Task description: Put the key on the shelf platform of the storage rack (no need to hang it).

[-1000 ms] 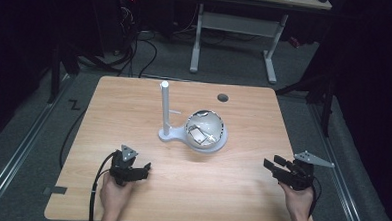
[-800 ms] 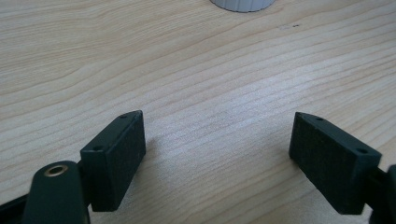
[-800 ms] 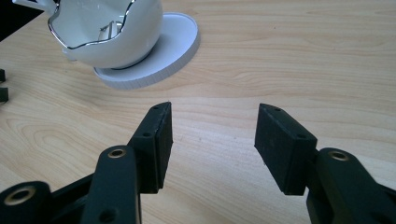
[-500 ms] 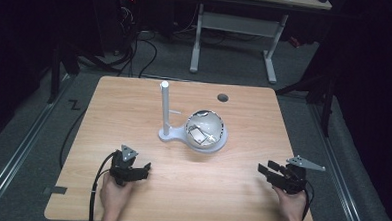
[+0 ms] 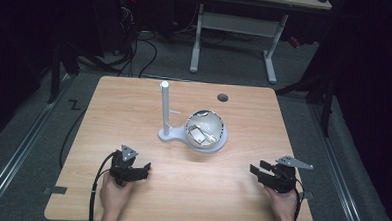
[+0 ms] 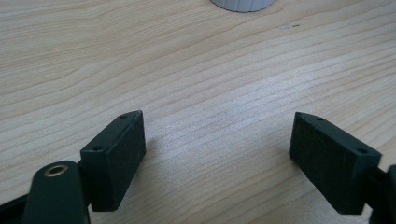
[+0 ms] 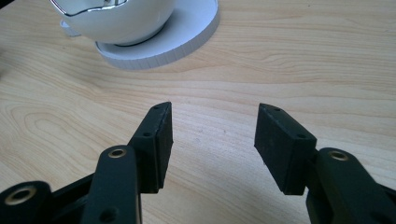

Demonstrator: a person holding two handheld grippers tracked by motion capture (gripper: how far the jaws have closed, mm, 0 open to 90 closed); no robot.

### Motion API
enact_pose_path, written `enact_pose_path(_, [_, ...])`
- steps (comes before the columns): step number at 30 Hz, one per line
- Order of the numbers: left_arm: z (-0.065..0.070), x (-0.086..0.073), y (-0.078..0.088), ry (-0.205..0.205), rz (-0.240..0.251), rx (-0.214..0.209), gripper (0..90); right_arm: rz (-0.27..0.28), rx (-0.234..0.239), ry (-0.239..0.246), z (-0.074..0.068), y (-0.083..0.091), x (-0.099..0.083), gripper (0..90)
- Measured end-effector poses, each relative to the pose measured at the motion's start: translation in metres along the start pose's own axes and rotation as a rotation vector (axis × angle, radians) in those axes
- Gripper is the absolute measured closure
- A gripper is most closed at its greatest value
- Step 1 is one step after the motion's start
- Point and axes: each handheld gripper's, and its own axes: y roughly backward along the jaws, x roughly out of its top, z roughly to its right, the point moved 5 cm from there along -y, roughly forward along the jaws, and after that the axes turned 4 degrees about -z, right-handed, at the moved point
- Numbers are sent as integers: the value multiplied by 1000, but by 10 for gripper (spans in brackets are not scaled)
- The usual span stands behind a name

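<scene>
The left gripper (image 5: 142,168) sits low on the wooden table (image 5: 134,103) at about seven o'clock from the table's middle, gripped from behind by the person's left hand (image 5: 114,193), with a black cable (image 5: 94,193) looping off the near edge; in the left gripper view (image 6: 217,154) its two black jaws stand wide apart with only bare wood grain between them, so it is released and grasps nothing. Toward twelve o'clock from that gripper, near the table's centre, rises a white stand (image 5: 165,109), an upright post with a short side peg on a flat base. Just at three o'clock of the post, on the round part of the same base, rests a white bowl (image 5: 204,130) with a shiny rim and glinting inside; the right gripper view shows the bowl (image 7: 126,21) seated on the white disc (image 7: 187,35) at roughly eleven o'clock of the jaws, well apart from them. A small dark hole (image 5: 222,97) marks the table at one o'clock of the bowl. At about five o'clock from the table's middle the right gripper (image 5: 255,171) lies near the right edge, held by the right hand (image 5: 283,204); seen along its own jaws (image 7: 212,140), the pads are parted with nothing between them, released over bare wood
</scene>
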Motion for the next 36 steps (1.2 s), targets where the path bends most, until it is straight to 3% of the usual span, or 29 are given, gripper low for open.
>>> enact_pose_path(4, [0, 0, 0, -1, 0, 0, 188, -10, 1, -4, -2, -6, -2, 472])
enact_pose_path(36, [0, 0, 0, 1, 1, 1, 188, -89, -95, 128, -14, -41, -16, 421])
